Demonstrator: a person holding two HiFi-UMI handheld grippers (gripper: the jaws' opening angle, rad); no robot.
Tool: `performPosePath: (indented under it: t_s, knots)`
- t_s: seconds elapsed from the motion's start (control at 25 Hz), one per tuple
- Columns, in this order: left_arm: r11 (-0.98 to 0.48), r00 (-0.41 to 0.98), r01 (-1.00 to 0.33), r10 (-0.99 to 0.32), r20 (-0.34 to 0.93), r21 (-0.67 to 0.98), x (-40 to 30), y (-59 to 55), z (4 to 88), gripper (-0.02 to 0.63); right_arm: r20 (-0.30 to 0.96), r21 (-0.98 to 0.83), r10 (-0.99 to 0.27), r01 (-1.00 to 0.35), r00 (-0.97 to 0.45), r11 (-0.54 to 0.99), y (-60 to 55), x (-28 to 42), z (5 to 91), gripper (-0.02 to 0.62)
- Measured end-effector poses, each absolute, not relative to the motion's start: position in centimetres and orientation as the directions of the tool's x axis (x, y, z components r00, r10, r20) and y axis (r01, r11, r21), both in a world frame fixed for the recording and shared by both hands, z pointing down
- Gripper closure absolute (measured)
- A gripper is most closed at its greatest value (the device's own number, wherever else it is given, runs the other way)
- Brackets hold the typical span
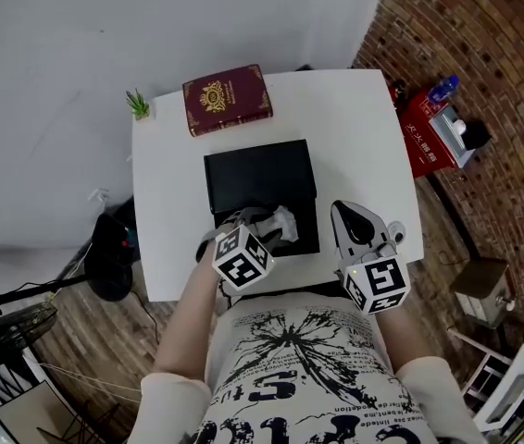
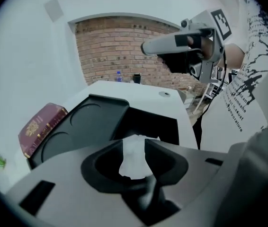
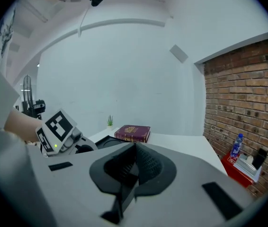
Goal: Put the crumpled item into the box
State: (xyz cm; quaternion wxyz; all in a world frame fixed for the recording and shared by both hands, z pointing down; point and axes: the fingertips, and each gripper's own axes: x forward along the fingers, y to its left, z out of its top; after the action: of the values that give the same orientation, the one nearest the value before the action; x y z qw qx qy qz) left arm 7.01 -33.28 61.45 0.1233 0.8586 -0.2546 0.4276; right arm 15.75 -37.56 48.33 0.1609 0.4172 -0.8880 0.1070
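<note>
Printed shirt (image 1: 308,377) fills the near edge of the head view; the work sits just past it.

Task thing: the crumpled item (image 2: 134,161), a white, tissue-like wad. It stands between the jaws of the left gripper (image 2: 135,143), over the near side of the box (image 1: 257,178). Jaws stand well apart. The wad fills the gap from side to side; I judge it loose, not pinched. The view down the jaws is tight, though, and a light touch on one pad cannot be ruled out. Whether the wad rests on the box floor or hangs just above it, I cannot tell. This gripper tilts down into the opening, likely so the wad lands inside and not on the rim.

Box is black, shallow, open and dark inside. A flat panel (image 2: 91,122) with round recesses lies on its left in the left gripper view, perhaps a lid or insert. It sits mid-table, close to the person, within easy reach.

Other tool: the right gripper (image 3: 135,148), jaws closed together with nothing between them. It sits right of the box near the front edge of the table (image 1: 355,146), idle and clear of the drop.

Beyond: a dark red book (image 1: 227,99) at the far edge and a small green plant (image 1: 138,104) at the far-left corner. Both are well apart from the box.

Task reads as nearly done; drawing the left gripper away is what remains.
</note>
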Motion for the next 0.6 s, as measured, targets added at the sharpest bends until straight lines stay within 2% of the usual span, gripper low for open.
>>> performPosePath:
  t_s: [0.12,0.24,0.6]
  knots:
    - [-0.790,0.528,-0.613,-0.418,0.739,-0.009,6.8,-34.2,58.3,0.460,0.365,-0.058,-0.693,-0.758,-0.622,0.650,-37.6,15.3,47.6,0.580]
    - [-0.716,0.541,-0.698,-0.540,0.645,-0.013,5.8,-35.1,54.3,0.497,0.341,-0.046,-0.677,-0.731,-0.652,0.681,-37.5,14.3,46.6,0.580]
    - [-0.496,0.429,-0.863,-0.823,0.372,-0.101,0.0,-34.0,43.9,0.558,0.279,-0.010,-0.635,-0.663,-0.721,0.748,-35.9,10.6,44.0,0.580]
